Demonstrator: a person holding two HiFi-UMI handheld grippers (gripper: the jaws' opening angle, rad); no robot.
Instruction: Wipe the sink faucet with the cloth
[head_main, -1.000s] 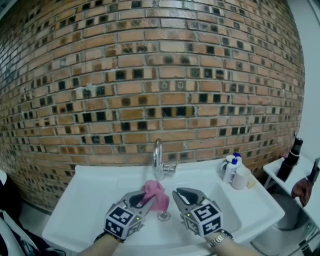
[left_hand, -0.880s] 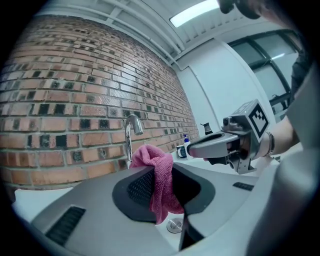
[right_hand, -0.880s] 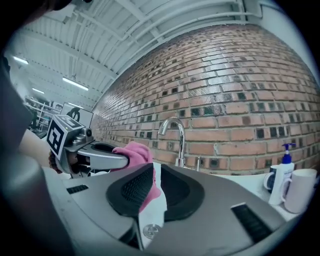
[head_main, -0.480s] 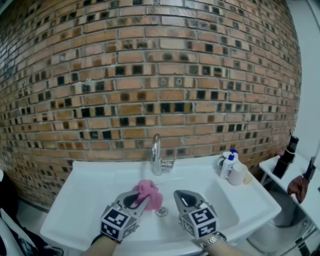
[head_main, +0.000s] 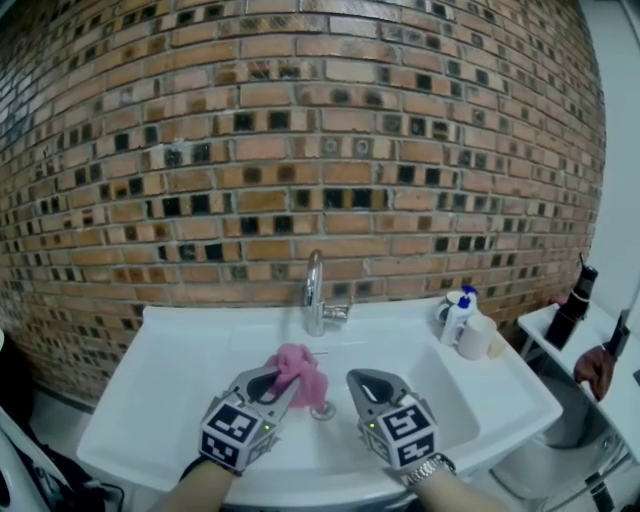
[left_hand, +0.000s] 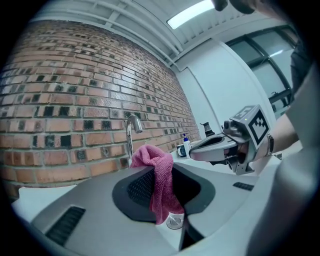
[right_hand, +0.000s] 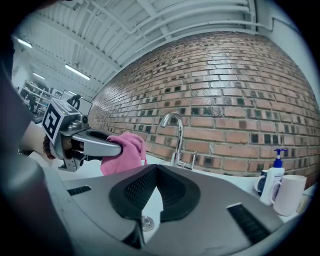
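Observation:
A chrome faucet (head_main: 315, 296) stands at the back rim of the white sink (head_main: 170, 385). My left gripper (head_main: 290, 384) is shut on a pink cloth (head_main: 298, 368), which bunches above the jaws and hangs below them (left_hand: 161, 182). It is held over the basin, a short way in front of the faucet (left_hand: 131, 134). My right gripper (head_main: 353, 379) hovers beside it on the right. Its jaws are closing and meet at the tips (right_hand: 155, 168) with nothing between them. From the right gripper view the left gripper (right_hand: 118, 148), the cloth (right_hand: 126, 153) and the faucet (right_hand: 176, 136) lie ahead.
A soap pump bottle (head_main: 459, 316) and a white mug (head_main: 478, 338) stand on the sink's right back corner. The drain (head_main: 323, 410) lies below the grippers. A brick wall (head_main: 300, 150) rises behind the sink. A dark bottle (head_main: 573, 300) stands on a shelf at the right.
The right gripper's jaws have closed and it has sunk slightly. The left gripper keeps its hold on the cloth and has hardly moved.

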